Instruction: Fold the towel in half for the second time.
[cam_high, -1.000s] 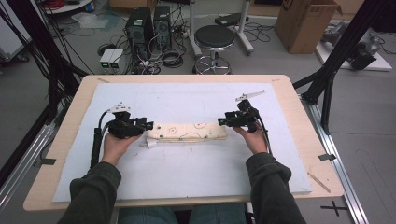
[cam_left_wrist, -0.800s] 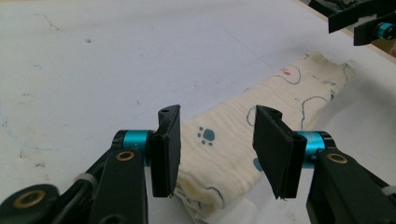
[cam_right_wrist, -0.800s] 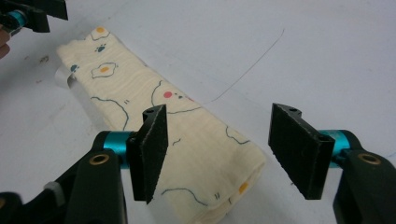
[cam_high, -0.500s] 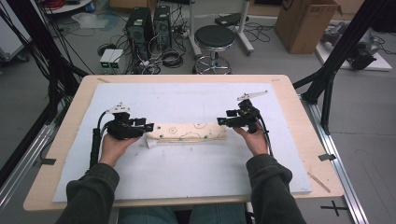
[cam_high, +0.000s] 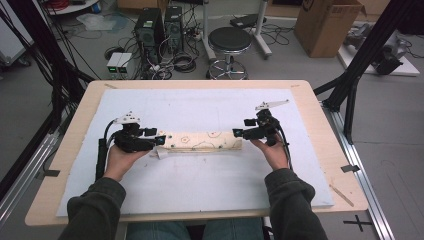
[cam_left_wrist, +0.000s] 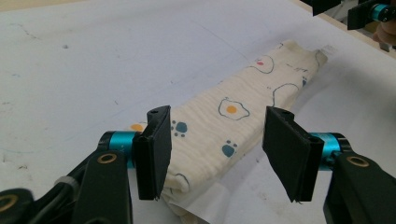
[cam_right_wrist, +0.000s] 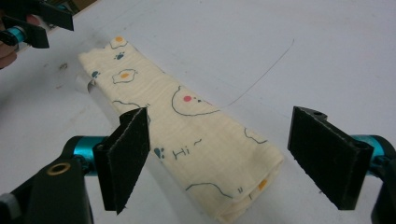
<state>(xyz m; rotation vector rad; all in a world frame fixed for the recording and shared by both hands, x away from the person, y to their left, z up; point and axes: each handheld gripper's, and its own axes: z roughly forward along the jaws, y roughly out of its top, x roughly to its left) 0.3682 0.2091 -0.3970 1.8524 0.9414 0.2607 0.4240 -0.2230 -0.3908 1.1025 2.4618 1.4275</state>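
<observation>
A folded cream cloth (cam_high: 202, 141) printed with fried eggs and paw marks lies as a long strip across the white sheet (cam_high: 210, 180). My left gripper (cam_high: 160, 140) is at its left end. In the left gripper view the cloth (cam_left_wrist: 224, 121) runs between the jaws of the left gripper (cam_left_wrist: 215, 133), and the pads stand clear of it. My right gripper (cam_high: 237, 133) is at the right end. There too the cloth (cam_right_wrist: 187, 126) lies between the spread jaws of the right gripper (cam_right_wrist: 224, 144), untouched. Both pairs of jaws have just been opening.
The white sheet covers most of a wooden table (cam_high: 65, 165). On the floor beyond its far edge stand a round stool (cam_high: 230, 40), computer towers (cam_high: 160, 25) with cables and a cardboard box (cam_high: 327, 20). Black frame posts (cam_high: 365, 60) rise at both sides.
Both grippers' jaws have spread wider at the ends of the cloth. The hands and the cloth have stayed where they were.
</observation>
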